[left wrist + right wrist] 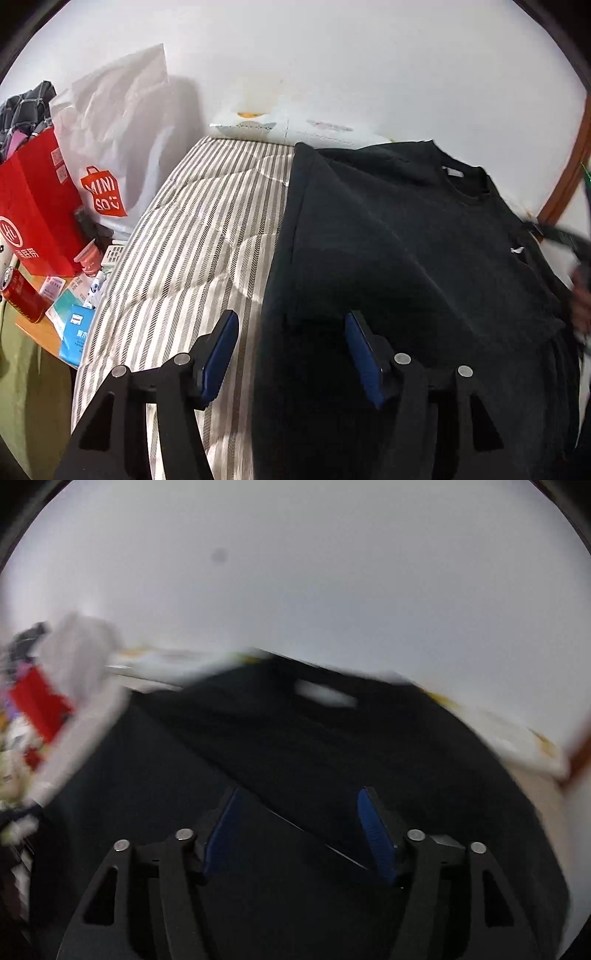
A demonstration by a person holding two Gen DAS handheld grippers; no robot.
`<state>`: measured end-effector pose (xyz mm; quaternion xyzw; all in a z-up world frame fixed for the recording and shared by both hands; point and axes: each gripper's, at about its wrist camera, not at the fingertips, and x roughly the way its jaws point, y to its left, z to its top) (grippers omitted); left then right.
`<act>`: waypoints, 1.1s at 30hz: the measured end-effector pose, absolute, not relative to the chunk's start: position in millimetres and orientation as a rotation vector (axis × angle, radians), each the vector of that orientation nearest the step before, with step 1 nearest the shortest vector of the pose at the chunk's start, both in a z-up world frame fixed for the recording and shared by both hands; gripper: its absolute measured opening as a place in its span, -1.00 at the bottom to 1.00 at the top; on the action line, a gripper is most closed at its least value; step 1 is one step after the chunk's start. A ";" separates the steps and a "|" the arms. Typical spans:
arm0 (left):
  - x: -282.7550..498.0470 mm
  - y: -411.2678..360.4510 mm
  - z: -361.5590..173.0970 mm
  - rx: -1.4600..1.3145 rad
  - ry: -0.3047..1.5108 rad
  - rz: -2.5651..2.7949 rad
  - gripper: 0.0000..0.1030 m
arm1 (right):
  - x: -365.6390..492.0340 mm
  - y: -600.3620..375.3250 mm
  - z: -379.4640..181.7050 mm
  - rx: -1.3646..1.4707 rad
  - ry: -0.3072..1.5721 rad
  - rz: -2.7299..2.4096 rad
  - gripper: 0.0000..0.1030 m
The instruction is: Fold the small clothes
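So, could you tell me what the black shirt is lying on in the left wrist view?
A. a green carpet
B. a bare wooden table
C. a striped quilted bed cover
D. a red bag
C: the black shirt is spread over the striped quilted bed cover, whose beige and grey stripes show bare to its left.

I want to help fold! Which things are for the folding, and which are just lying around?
For the folding:
black shirt
striped mattress it lies on
left hand-held gripper, open
right hand-held gripper, open

Just lying around:
red paper bag
white Miniso bag
red can
blue tissue pack
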<state>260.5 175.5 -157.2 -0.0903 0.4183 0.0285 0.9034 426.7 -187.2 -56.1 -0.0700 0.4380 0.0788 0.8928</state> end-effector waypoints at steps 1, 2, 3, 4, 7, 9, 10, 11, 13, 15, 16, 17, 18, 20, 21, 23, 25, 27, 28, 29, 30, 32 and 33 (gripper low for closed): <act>264.2 175.5 -159.1 -0.180 0.869 0.074 0.12 | 419.7 -208.3 -59.3 -0.139 0.920 0.111 0.35; 268.9 173.7 -162.1 -0.161 0.875 0.100 0.12 | 411.6 -233.1 -64.2 -0.130 0.937 0.054 0.36; 271.6 171.9 -164.5 -0.141 0.884 0.115 0.12 | 404.3 -254.7 -71.4 -0.119 0.961 0.010 0.36; 274.0 169.6 -167.6 -0.121 0.898 0.129 0.13 | 398.9 -270.2 -78.1 -0.112 0.985 -0.023 0.36; 275.7 169.1 -173.6 -0.110 0.906 0.149 0.21 | 385.1 -309.8 -99.1 -0.042 1.040 -0.088 0.36; 276.3 170.6 -173.3 -0.114 0.911 0.157 0.24 | 382.9 -327.1 -110.6 0.010 1.070 -0.071 0.36; 276.4 171.1 -173.6 -0.117 0.912 0.159 0.26 | 382.5 -332.6 -114.2 0.023 1.072 -0.062 0.36; 276.4 171.8 -174.1 -0.121 0.912 0.161 0.27 | 383.3 -333.9 -118.1 0.026 1.066 -0.051 0.36; 276.0 172.3 -175.2 -0.120 0.908 0.168 0.32 | 383.2 -332.7 -120.5 0.024 1.051 -0.047 0.24; 275.8 172.0 -175.7 -0.118 0.906 0.169 0.33 | 381.2 -328.1 -117.8 0.008 1.043 0.011 -0.62; 275.8 172.2 -175.7 -0.118 0.907 0.169 0.33 | 379.9 -325.6 -115.6 -0.011 1.041 0.029 -0.65; 276.0 172.0 -175.8 -0.118 0.907 0.169 0.33 | 378.1 -322.6 -112.0 -0.042 1.034 0.049 -0.73; 275.7 172.0 -175.9 -0.119 0.907 0.169 0.33 | 377.9 -319.1 -108.4 -0.062 1.023 0.061 -0.75; 275.8 171.5 -175.5 -0.113 0.906 0.172 0.33 | 375.3 -311.6 -94.3 -0.096 0.992 0.076 -0.76; 275.7 171.0 -175.2 -0.108 0.905 0.173 0.33 | 376.2 -312.8 -85.9 -0.098 0.975 0.079 -0.76; 275.6 170.3 -175.1 -0.106 0.903 0.176 0.33 | 383.8 -320.6 -71.4 -0.087 0.941 0.085 -0.76; 275.3 170.5 -175.3 -0.115 0.902 0.177 0.33 | 393.7 -322.8 -67.6 -0.098 0.941 0.088 -0.76; 275.6 170.9 -175.6 -0.117 0.903 0.177 0.33 | 407.3 -327.3 -78.6 -0.094 0.993 0.083 -0.76; 275.7 170.8 -175.7 -0.114 0.904 0.176 0.33 | 410.7 -329.3 -87.9 -0.083 1.023 0.080 -0.76; 275.6 170.8 -175.7 -0.114 0.904 0.175 0.33 | 413.3 -330.0 -96.2 -0.079 1.053 0.082 -0.74; 275.7 171.0 -175.7 -0.114 0.906 0.174 0.33 | 413.9 -330.5 -104.0 -0.085 1.078 0.078 -0.70; 275.8 170.8 -174.9 -0.111 0.909 0.172 0.32 | 410.0 -333.5 -107.6 -0.071 1.084 0.063 -0.58; 275.6 170.5 -174.1 -0.109 0.911 0.171 0.32 | 405.0 -337.3 -103.9 -0.049 1.079 0.052 -0.35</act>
